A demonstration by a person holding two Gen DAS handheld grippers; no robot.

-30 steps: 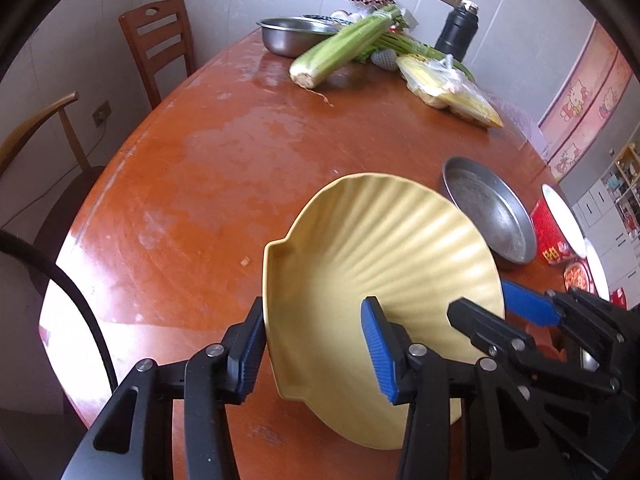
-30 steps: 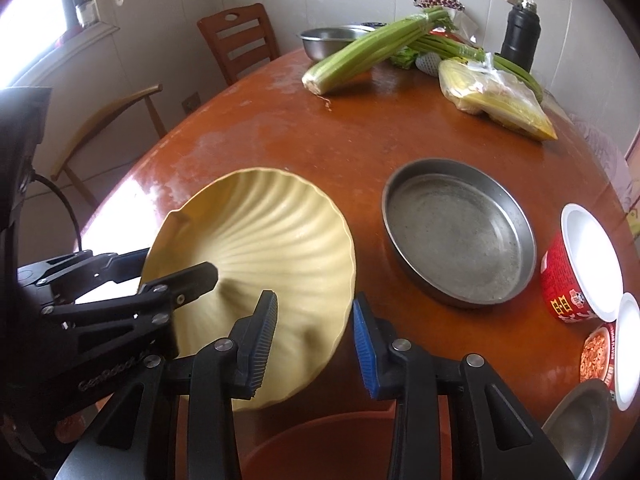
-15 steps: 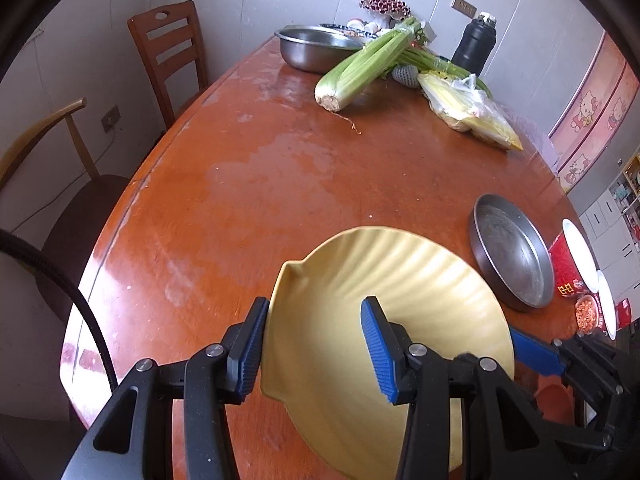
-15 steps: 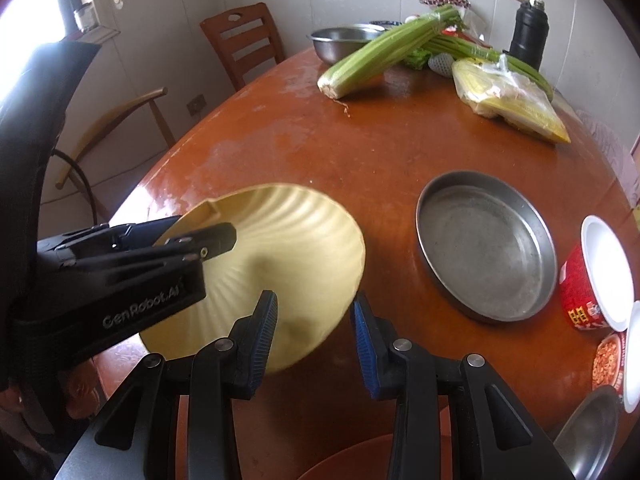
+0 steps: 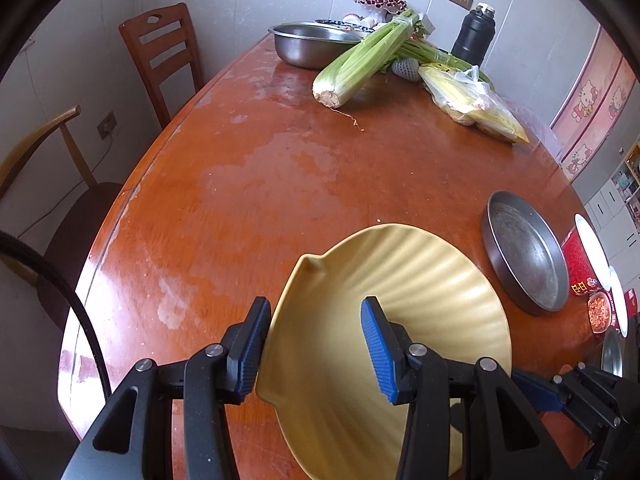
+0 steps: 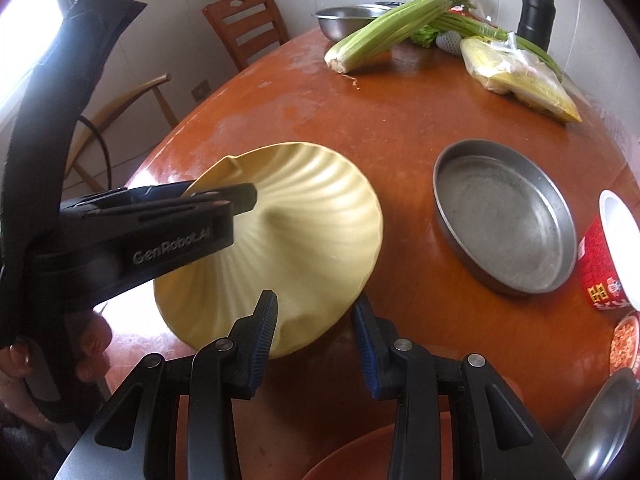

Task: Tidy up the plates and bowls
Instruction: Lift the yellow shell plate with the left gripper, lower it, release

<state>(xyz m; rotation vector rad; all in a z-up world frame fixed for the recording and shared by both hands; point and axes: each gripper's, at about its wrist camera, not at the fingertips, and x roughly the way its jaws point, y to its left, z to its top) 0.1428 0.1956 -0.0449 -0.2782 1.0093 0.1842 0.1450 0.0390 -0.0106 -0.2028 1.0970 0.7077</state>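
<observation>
A yellow shell-shaped plate [image 5: 404, 320] is tilted above the near end of the brown table [image 5: 280, 168]. My left gripper [image 5: 316, 344] straddles its left rim, one finger behind and one inside, jaws apart with a gap showing. My right gripper [image 6: 316, 334] straddles the plate's near rim [image 6: 304, 264] from below, jaws also apart. Which one bears the plate I cannot tell. A round steel pan [image 6: 504, 216] lies flat to the right, also in the left wrist view [image 5: 524, 252].
Celery [image 5: 364, 60], a steel bowl [image 5: 308, 42], bagged corn [image 5: 472, 104] and a black flask [image 5: 474, 36] sit at the far end. A red noodle cup [image 6: 608, 256], a small steel bowl [image 6: 600, 420] and an orange bowl rim [image 6: 360, 456] are nearby. Chairs [image 5: 164, 56] stand left.
Both grippers and the plate have pulled back toward the near edge and risen; the plate has tilted more and moved left, away from the steel pan.
</observation>
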